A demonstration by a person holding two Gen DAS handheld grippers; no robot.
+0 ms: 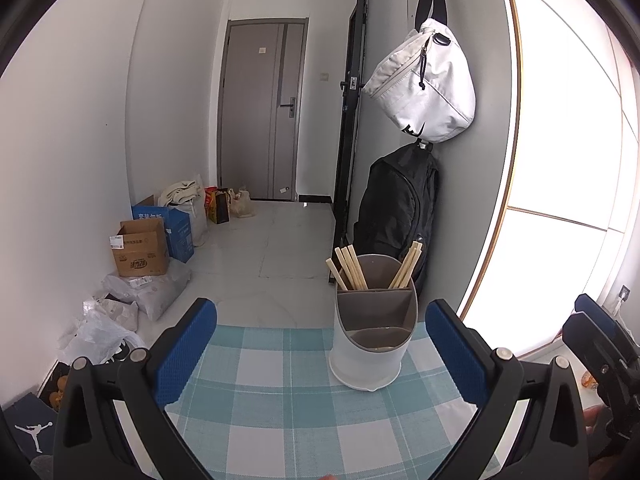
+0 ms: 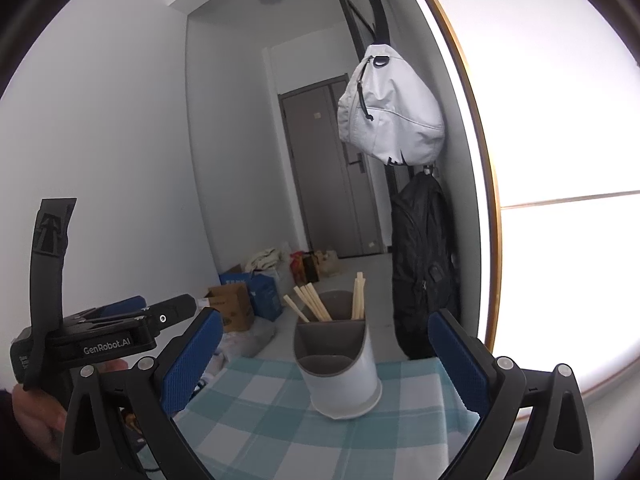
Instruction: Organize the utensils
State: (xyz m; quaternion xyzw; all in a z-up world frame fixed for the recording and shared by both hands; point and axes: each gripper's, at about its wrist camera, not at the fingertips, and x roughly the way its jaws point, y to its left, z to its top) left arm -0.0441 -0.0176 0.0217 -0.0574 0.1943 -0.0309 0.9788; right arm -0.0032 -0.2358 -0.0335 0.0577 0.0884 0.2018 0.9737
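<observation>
A white utensil holder with a grey divided insert stands upright on the checked tablecloth. Several wooden chopsticks stand in its rear compartments; the front compartment looks empty. My left gripper is open and empty, a short way in front of the holder. In the right wrist view the holder and chopsticks sit ahead of my right gripper, which is open and empty. The left gripper shows at the left there, and the right gripper at the right edge of the left wrist view.
The table's far edge lies just behind the holder. A black backpack and a white bag hang on the wall behind. Cardboard boxes and plastic bags lie on the floor at left. A bright window is at right.
</observation>
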